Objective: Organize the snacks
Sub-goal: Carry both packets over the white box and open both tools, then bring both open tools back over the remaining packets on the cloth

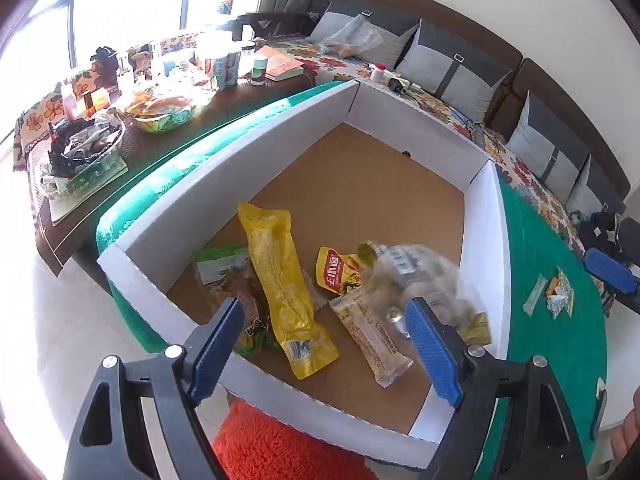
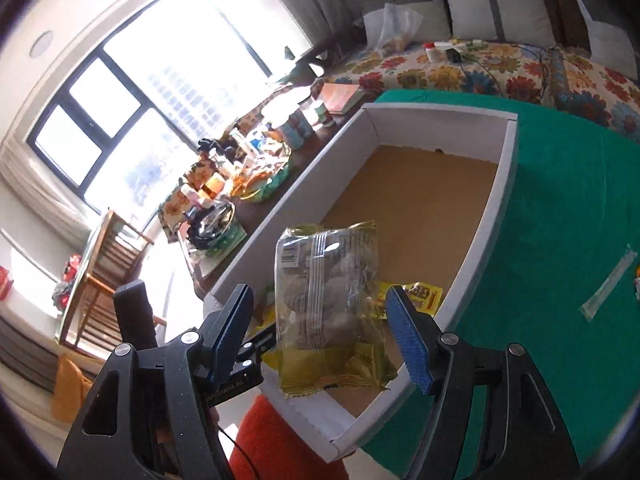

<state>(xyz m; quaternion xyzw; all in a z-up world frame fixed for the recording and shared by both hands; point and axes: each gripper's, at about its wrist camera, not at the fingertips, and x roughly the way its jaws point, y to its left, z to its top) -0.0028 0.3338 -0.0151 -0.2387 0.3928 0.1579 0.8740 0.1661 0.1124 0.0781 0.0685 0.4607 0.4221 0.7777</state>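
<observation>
From the left wrist I see the white-walled box [image 1: 484, 240] filling the middle, on the green cloth [image 1: 560, 360]. Inside it, the long yellow packet [image 1: 280, 280] lies toward 7 o'clock, and the clear bag of round snacks [image 1: 420, 280] shows blurred toward 4 o'clock, close to the right wall; I judge it is dropping in, or has only just landed.

My right gripper [image 2: 320, 332] is spread wide with the clear bag [image 2: 328, 304] between the fingers, touching neither pad so far as I can tell. My left gripper [image 1: 324, 344] is also wide open and holds nothing.

To finish the step well, I would lift the right gripper straight up, clear of the near wall at 6 o'clock. The box's far half, toward 12 o'clock, is bare floor. A slim clear stick packet [image 2: 608, 284] and small packets [image 1: 560, 292] wait on the cloth at 3 o'clock.
</observation>
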